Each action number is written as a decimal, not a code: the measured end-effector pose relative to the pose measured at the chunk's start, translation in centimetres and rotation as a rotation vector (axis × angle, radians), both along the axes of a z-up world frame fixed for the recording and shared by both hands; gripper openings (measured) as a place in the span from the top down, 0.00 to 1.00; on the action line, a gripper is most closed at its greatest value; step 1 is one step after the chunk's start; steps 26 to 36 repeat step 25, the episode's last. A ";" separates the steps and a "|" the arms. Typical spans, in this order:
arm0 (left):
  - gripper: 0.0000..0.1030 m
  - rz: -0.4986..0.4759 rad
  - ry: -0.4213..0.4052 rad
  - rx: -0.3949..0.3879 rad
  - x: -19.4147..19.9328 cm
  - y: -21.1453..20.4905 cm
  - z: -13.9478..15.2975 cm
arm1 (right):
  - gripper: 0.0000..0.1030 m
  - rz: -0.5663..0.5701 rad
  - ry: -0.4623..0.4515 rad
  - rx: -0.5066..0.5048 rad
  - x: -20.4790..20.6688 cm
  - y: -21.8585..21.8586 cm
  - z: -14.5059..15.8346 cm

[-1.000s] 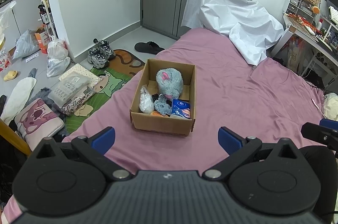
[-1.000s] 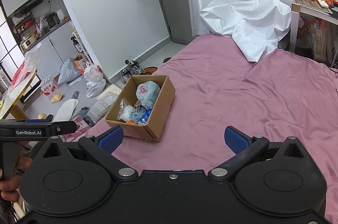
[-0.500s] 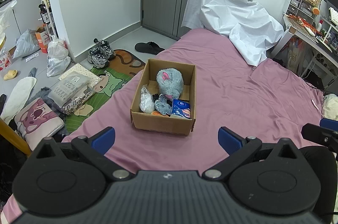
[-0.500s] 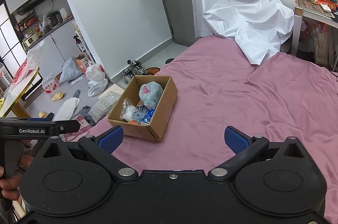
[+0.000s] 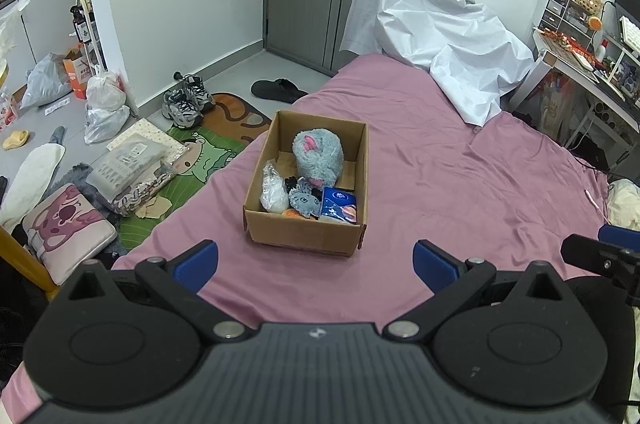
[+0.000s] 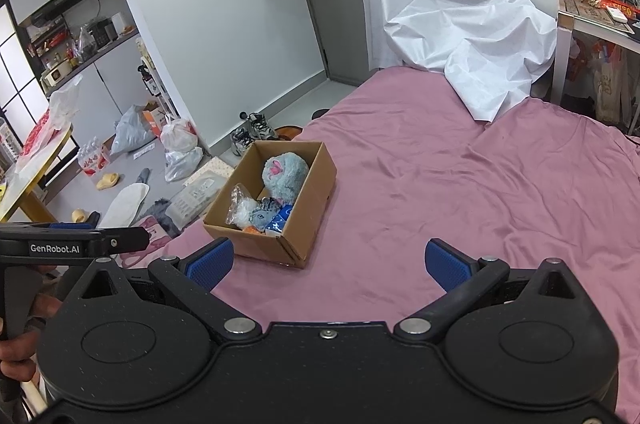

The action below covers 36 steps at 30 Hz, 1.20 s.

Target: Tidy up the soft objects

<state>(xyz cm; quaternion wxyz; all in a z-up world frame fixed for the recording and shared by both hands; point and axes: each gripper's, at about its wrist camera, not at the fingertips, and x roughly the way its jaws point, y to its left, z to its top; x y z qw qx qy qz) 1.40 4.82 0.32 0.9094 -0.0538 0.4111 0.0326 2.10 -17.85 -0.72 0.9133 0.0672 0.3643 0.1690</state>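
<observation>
Filling the bottom of the left wrist view, the left gripper (image 5: 316, 264) is seen spread wide and empty, the cardboard box (image 5: 306, 238) of soft toys lying centre frame on the pink bedsheet (image 5: 460, 184). From the right wrist, the right gripper (image 6: 328, 264) is likewise parted and empty, the box (image 6: 298, 224) placed left of centre.

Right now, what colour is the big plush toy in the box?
Grey-blue with pink patches: the plush toy, clearest in the left wrist view.

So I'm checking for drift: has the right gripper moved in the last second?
Yes. In its own view, the brown cardboard box sits further right and lower than before, so the right gripper swung left and up slightly.
</observation>
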 end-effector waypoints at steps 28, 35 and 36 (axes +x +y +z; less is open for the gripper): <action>0.00 0.018 -0.018 0.027 0.4 0.9 -0.9 | 0.00 -0.036 0.005 0.006 0.8 0.0 -1.4; 0.00 0.018 -0.018 0.027 0.4 0.9 -0.9 | 0.00 -0.036 0.005 0.006 0.8 0.0 -1.4; 0.00 0.018 -0.018 0.027 0.4 0.9 -0.9 | 0.00 -0.036 0.005 0.006 0.8 0.0 -1.4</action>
